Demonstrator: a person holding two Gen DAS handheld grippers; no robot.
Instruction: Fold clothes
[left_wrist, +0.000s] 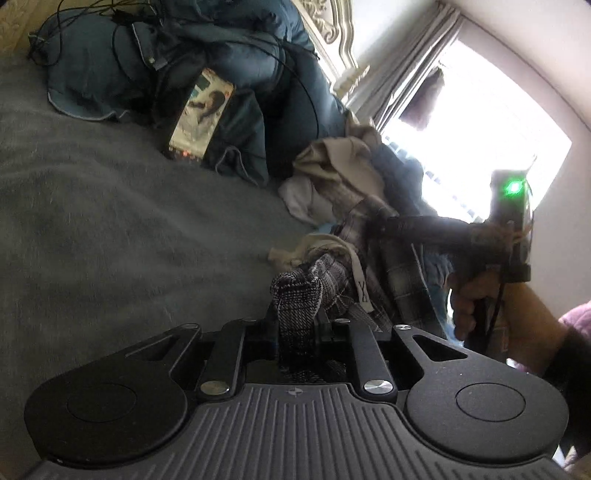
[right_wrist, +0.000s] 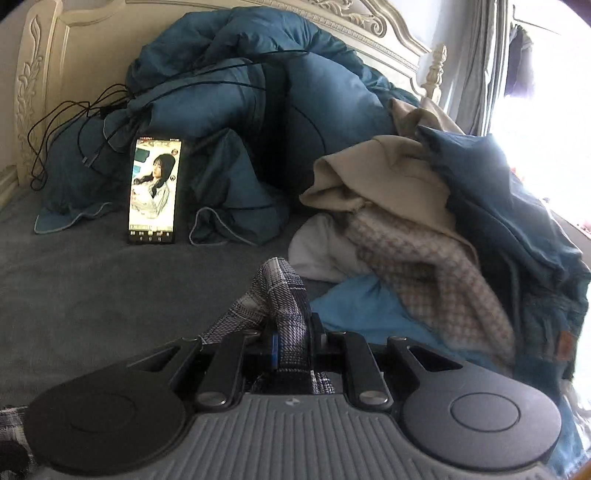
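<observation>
A dark plaid garment (left_wrist: 299, 291) with a white size label is bunched between the jaws of my left gripper (left_wrist: 297, 321), which is shut on it. More of the same plaid garment (right_wrist: 284, 295) rises in a fold from my right gripper (right_wrist: 291, 343), also shut on the cloth. In the left wrist view the right gripper's body with a green light (left_wrist: 511, 221) is held by a hand (left_wrist: 476, 299) at the right, and the plaid cloth runs towards it. Both grippers hover low over the grey bed (right_wrist: 92, 288).
A pile of clothes (right_wrist: 424, 236), beige, checked, light blue and denim, lies at the right by the bright window. A lit phone (right_wrist: 155, 190) leans on a rumpled blue duvet (right_wrist: 240, 92) with black cables (right_wrist: 74, 122) near the carved headboard (right_wrist: 33, 74).
</observation>
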